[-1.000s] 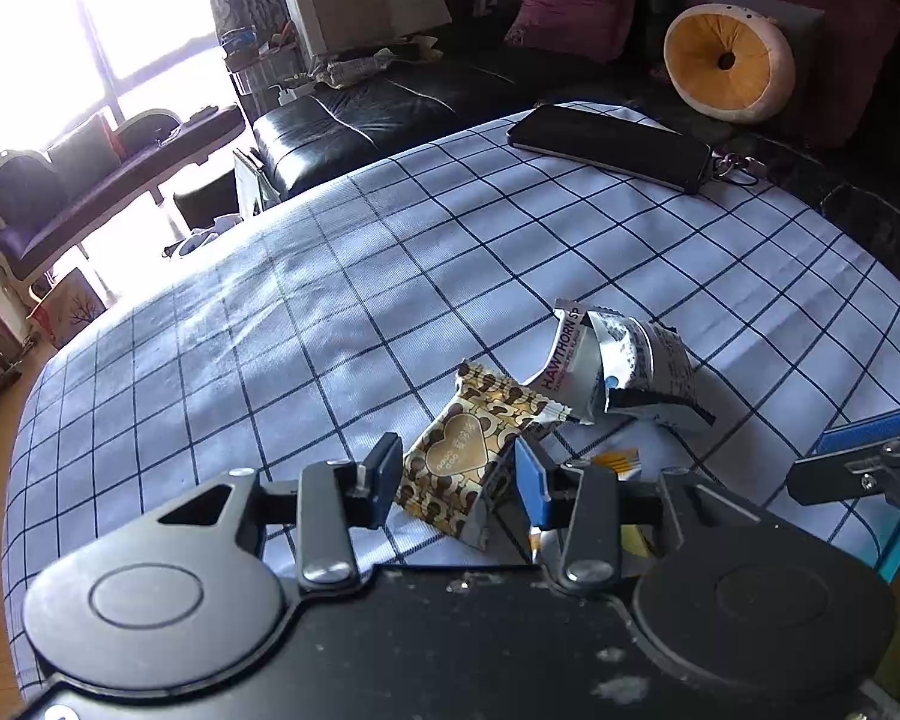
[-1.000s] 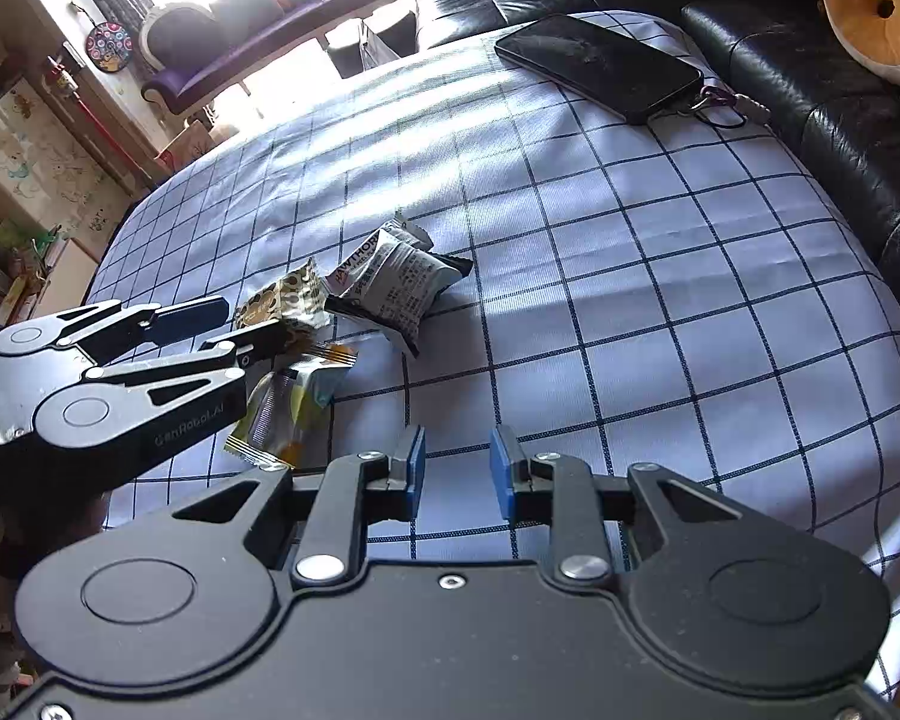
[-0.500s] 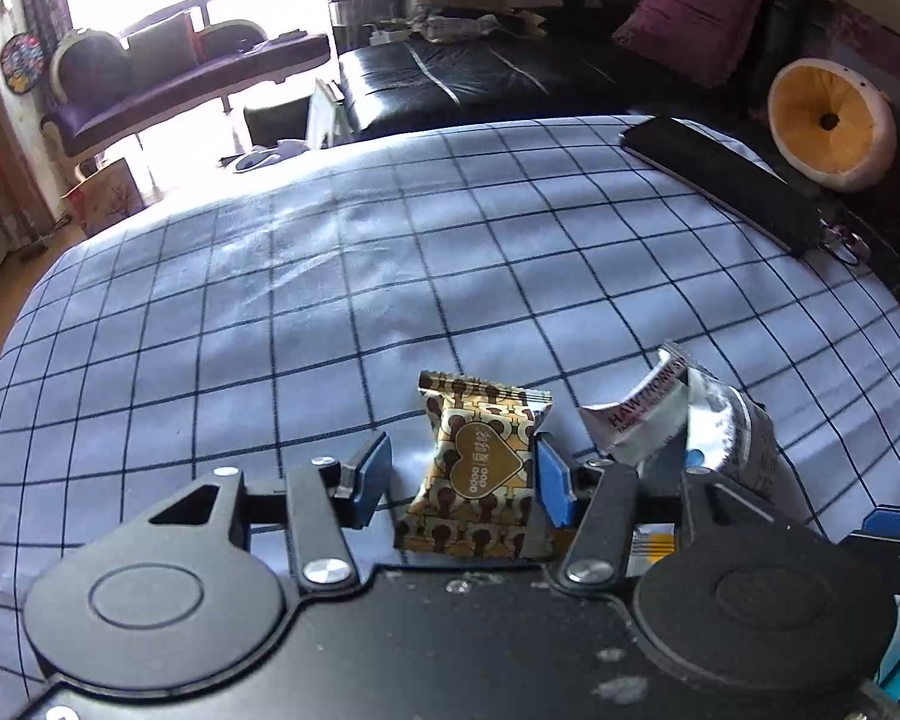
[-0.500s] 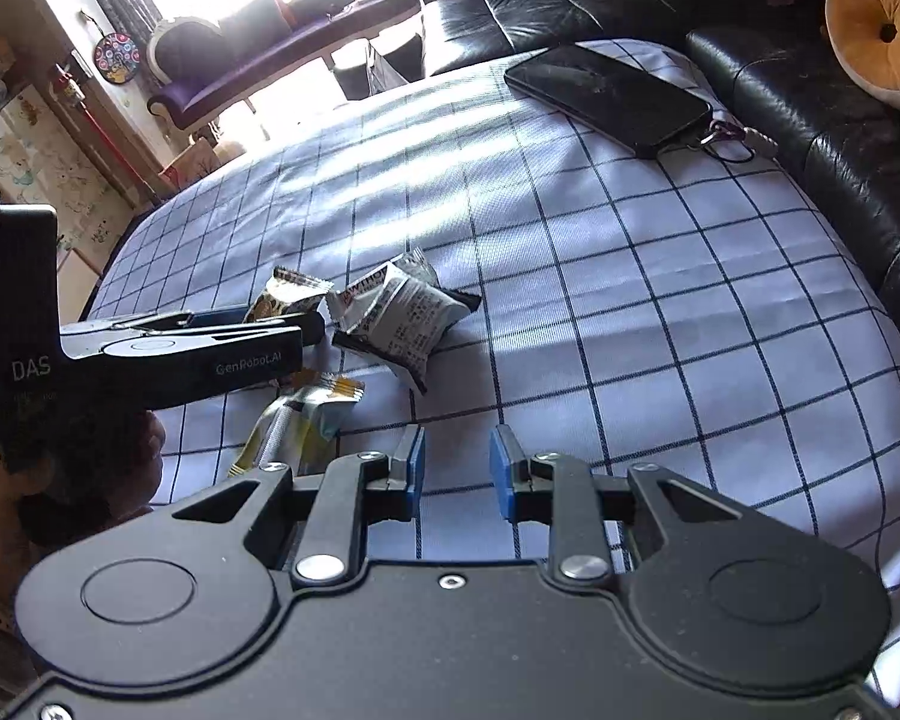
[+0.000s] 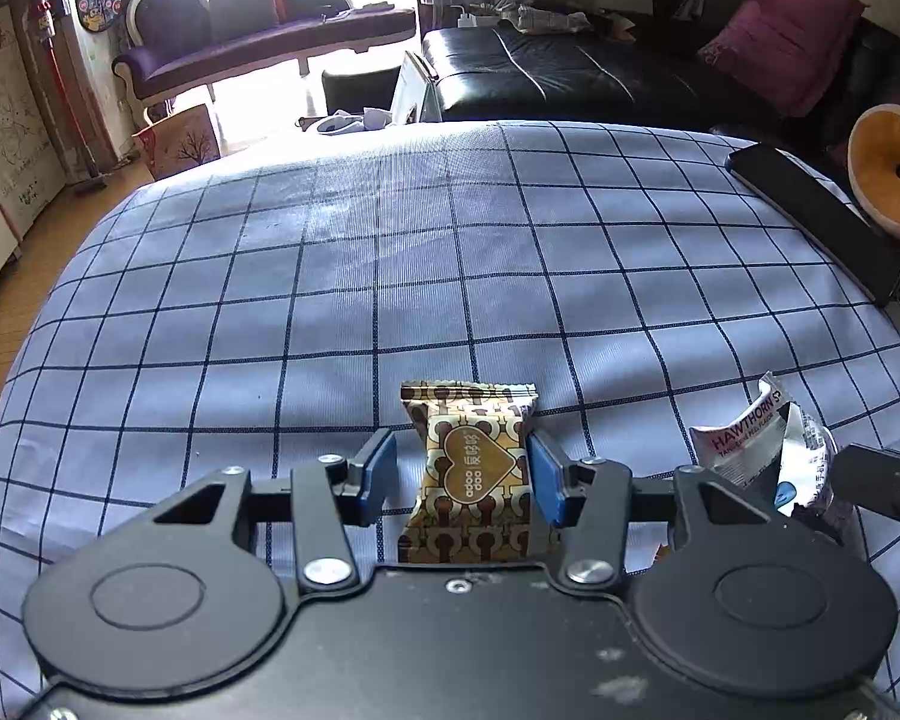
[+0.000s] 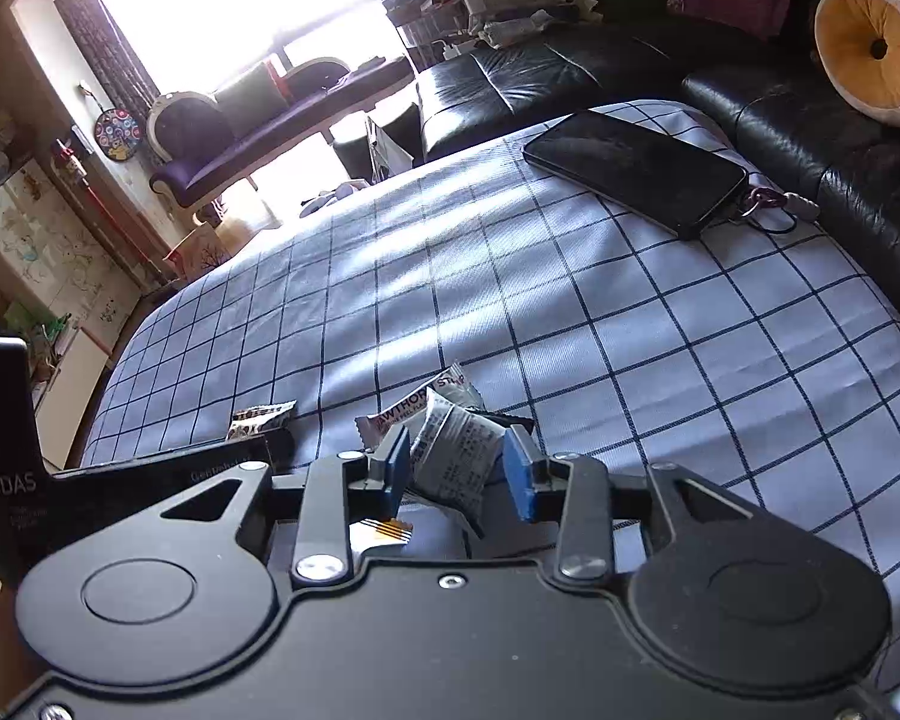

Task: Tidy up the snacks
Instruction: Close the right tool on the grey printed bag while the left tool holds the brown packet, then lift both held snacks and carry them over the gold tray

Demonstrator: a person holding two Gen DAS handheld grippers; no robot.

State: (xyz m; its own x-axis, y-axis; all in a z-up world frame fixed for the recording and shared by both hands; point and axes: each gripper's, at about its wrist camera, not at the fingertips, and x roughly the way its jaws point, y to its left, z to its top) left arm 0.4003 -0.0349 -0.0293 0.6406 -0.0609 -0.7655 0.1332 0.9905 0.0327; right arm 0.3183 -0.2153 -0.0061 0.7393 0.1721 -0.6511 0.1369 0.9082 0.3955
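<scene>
A gold and brown heart-print snack packet lies on the checked cloth between the fingers of my left gripper, which is open; the right pad touches the packet, the left pad stands apart. A silver Hawthorn snack packet lies between the fingers of my right gripper, which is open around it. The Hawthorn packet also shows at the right of the left wrist view. A small yellow and white packet lies partly hidden under my right gripper. The heart-print packet's end shows in the right wrist view.
The blue checked cloth covers a rounded table. A black phone with a key ring lies at the far right edge. A black leather sofa with a round yellow cushion stands behind the table. My left gripper's body lies left of the right one.
My left gripper has swung round so the heart-print packet lies straight between its fingers. My right gripper has moved forward and left, opened wider, and now straddles the Hawthorn packet.
</scene>
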